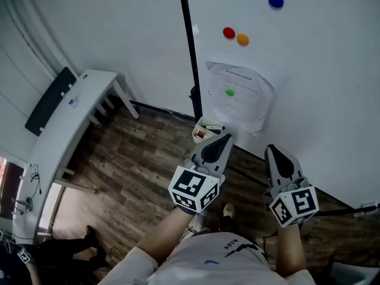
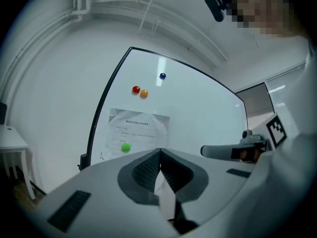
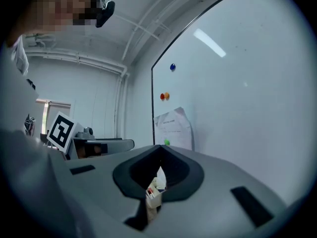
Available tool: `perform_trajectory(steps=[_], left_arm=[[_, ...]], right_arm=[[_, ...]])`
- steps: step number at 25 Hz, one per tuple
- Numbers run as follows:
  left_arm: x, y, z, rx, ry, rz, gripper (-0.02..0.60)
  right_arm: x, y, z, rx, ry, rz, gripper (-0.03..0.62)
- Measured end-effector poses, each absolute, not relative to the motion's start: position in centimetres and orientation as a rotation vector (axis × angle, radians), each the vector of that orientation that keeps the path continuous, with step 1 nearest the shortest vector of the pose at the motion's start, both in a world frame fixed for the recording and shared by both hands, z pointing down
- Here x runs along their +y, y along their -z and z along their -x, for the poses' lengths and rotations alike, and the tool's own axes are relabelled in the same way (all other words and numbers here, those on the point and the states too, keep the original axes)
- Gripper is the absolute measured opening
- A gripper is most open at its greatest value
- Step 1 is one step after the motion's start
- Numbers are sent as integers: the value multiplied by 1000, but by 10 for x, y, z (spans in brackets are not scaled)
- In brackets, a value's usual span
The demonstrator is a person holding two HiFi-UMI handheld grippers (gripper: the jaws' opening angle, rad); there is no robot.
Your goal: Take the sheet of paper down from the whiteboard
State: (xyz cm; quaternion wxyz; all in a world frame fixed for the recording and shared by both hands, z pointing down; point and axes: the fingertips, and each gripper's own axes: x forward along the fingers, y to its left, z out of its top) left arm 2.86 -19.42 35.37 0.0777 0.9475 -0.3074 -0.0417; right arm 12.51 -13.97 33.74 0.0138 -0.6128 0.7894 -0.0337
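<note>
A crumpled printed sheet of paper [image 1: 238, 97] hangs on the whiteboard [image 1: 320, 70], pinned by a green magnet [image 1: 230, 91]. Both grippers point level at the board, short of it and apart from the sheet. My left gripper [image 1: 222, 139] is shut and empty, its tip below the sheet's lower left corner. Lower and to the right, my right gripper [image 1: 276, 153] is also shut with nothing in it. In the left gripper view the sheet [image 2: 141, 128] and its magnet [image 2: 125, 146] sit just above the closed tips [image 2: 160, 151]. The right gripper view shows the sheet [image 3: 174, 128] ahead to the left.
Red [image 1: 228, 32], orange [image 1: 243, 39] and blue [image 1: 275, 0] magnets sit on the board above the sheet. A small tray of markers [image 1: 206, 129] hangs by the board's dark left frame [image 1: 189, 46]. A white desk [image 1: 71, 123] stands at the left on the wooden floor.
</note>
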Motion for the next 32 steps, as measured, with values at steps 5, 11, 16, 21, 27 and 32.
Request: perform_trajectory(steps=[5,11,16,21,27,32], left_arm=[[-238,-360,-44,-1029,99,-2821,12],[-281,-374,-56,-1141,42,-2802,14],[-306,-376,-58,-1227,42,-2775,14],[-326,-381,-60,-1272,34,-2755,105],[-345,-381,-66,-1335,-22,-2777,161],[-353,-380,-75,-1355,-43,-2820,161]], right_arm=[[-185,-345,-143,2531,112,1863,12],[-217,-354,-156,2590,101,1829,14],[-232,-362,-165,2618,106,1818,14],[-241,-367,-167,2635,111,1815,34],[-244,-362,-166,2634,71,1853,81],[-244,-366,-171,2589,23,1944,81]])
